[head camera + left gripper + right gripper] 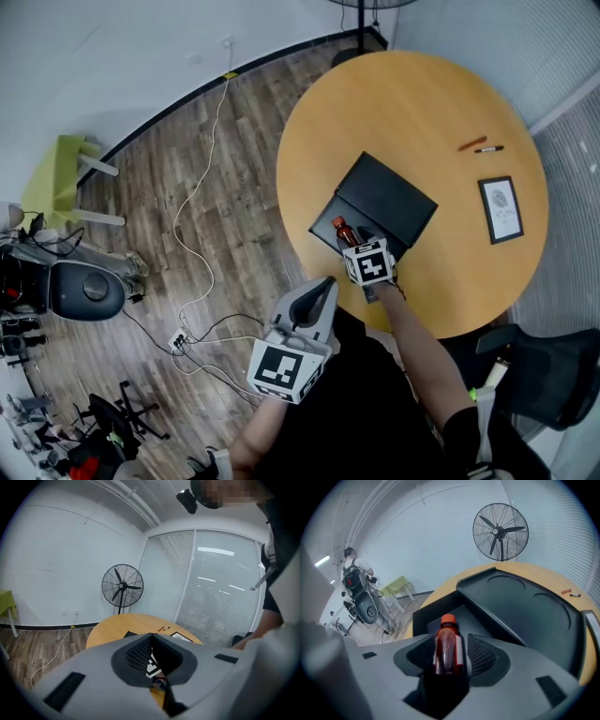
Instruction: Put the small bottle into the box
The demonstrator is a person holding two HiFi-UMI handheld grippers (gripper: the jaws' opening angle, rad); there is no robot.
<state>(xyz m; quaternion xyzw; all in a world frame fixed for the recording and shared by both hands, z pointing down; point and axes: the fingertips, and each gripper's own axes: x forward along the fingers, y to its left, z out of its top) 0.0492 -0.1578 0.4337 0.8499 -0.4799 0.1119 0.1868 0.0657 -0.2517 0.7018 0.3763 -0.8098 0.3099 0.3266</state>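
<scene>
The small bottle, filled with red liquid and topped by an orange cap, sits between the jaws of my right gripper, cap pointing away from me. It hangs over the near left part of the open black box on the round table. In the right gripper view the bottle lies in the gap of the right gripper, a thin gap shows beside it, and the box tray is just beyond. My left gripper stays off the table's near edge, its jaws together and empty.
The wooden table also holds an orange pen, a black pen and a framed card. A black chair stands at the right. Cables run over the floor. A fan stands behind the table.
</scene>
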